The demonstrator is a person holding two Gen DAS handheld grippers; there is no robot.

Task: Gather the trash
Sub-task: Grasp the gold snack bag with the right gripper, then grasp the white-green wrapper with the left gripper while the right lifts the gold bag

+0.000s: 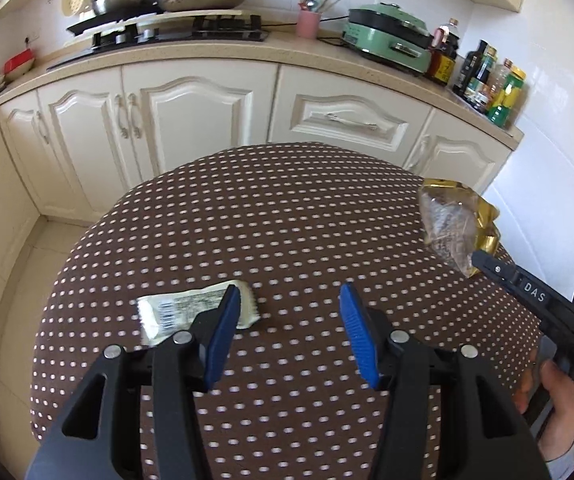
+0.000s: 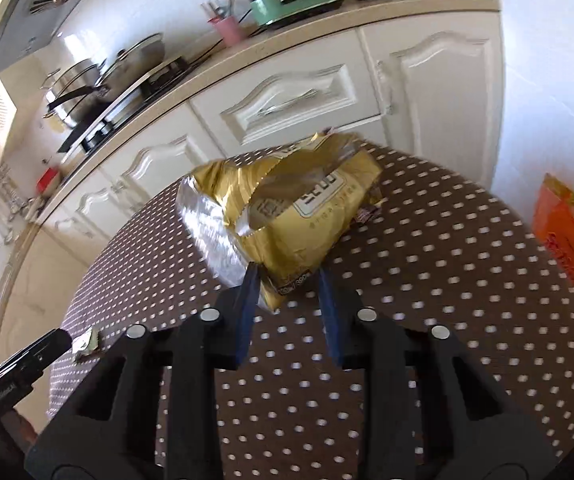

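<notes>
The gold bag [image 2: 287, 216] is pinched at its corner by the right gripper [image 2: 287, 284], lifted clear for collecting. The left gripper [image 1: 287, 300] is held with jaws apart and empty beside the white wrapper [image 1: 195, 312], apparently lined up for grabbing.

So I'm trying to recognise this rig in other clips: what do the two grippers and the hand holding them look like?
The left gripper and the right gripper match: black plastic linkage arms with silver round pivot pins and two flat, ribbed blue finger pads. Seen from the side, the right gripper's black body carries white "DAS" lettering. The hand wrapped around its handle shows a grey cuff at the wrist.
</notes>
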